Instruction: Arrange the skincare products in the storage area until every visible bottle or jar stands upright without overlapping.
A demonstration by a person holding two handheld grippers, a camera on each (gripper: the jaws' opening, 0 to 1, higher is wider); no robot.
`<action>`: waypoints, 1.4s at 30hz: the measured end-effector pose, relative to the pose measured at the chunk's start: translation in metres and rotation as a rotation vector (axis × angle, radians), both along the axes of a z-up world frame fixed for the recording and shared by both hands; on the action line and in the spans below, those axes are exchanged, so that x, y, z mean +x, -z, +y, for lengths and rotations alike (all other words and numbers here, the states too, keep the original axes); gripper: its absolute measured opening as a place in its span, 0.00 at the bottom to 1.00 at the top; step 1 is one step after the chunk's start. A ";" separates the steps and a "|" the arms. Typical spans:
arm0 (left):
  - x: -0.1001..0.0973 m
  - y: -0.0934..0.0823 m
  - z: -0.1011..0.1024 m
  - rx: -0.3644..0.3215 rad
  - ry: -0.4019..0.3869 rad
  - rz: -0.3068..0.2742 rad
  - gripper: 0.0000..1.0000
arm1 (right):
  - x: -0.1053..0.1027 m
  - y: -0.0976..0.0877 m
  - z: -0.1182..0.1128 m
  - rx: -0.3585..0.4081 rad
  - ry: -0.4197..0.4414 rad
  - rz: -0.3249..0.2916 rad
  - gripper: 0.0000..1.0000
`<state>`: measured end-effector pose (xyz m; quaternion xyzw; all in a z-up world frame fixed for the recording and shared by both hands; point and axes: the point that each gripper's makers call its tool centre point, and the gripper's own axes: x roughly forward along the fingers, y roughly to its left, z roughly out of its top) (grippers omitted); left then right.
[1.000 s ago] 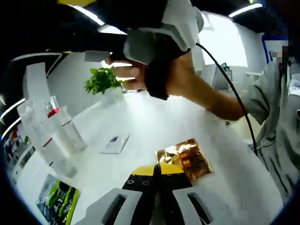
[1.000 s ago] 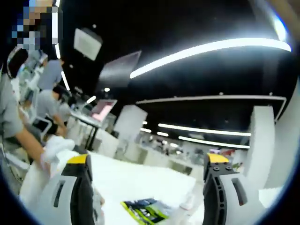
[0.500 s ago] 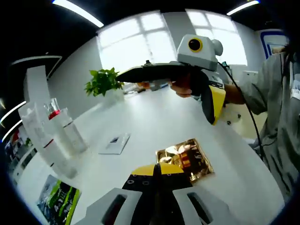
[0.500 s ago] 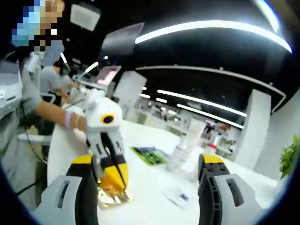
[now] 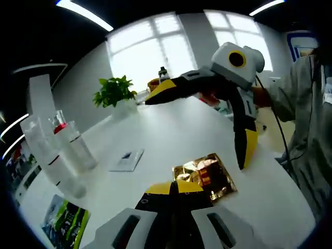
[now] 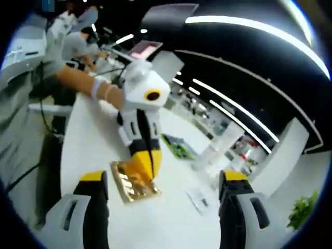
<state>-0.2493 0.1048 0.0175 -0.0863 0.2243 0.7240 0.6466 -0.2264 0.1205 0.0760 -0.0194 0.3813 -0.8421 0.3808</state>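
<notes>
Several clear bottles with red bands (image 5: 72, 148) stand upright at the table's left beside a tall white tube (image 5: 40, 98); they also appear as clear bottles (image 6: 206, 155) in the right gripper view. A gold foil packet (image 5: 205, 176) lies flat on the white table (image 5: 171, 129). My left gripper (image 5: 174, 188) is shut, its yellow tips touching the packet's near edge; I cannot tell if they pinch it. From the right gripper view, the left gripper (image 6: 146, 165) rests on the gold packet (image 6: 129, 185). My right gripper (image 6: 163, 177) is wide open and hangs above the table as the right gripper (image 5: 195, 133).
A white card (image 5: 127, 159) lies between the bottles and the packet. A green printed packet (image 5: 65, 223) lies flat at the near left. A potted plant (image 5: 114, 89) stands at the far edge. A person's sleeve (image 5: 306, 114) is at the right, and other people sit beyond the table.
My right gripper has swung down from overhead and now faces the left gripper and gold packet, still open. The left gripper, packet and bottles have not moved.
</notes>
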 end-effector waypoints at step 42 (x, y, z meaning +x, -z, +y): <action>0.001 -0.002 -0.004 0.009 0.005 -0.014 0.00 | 0.006 -0.004 -0.028 0.515 0.009 0.519 0.62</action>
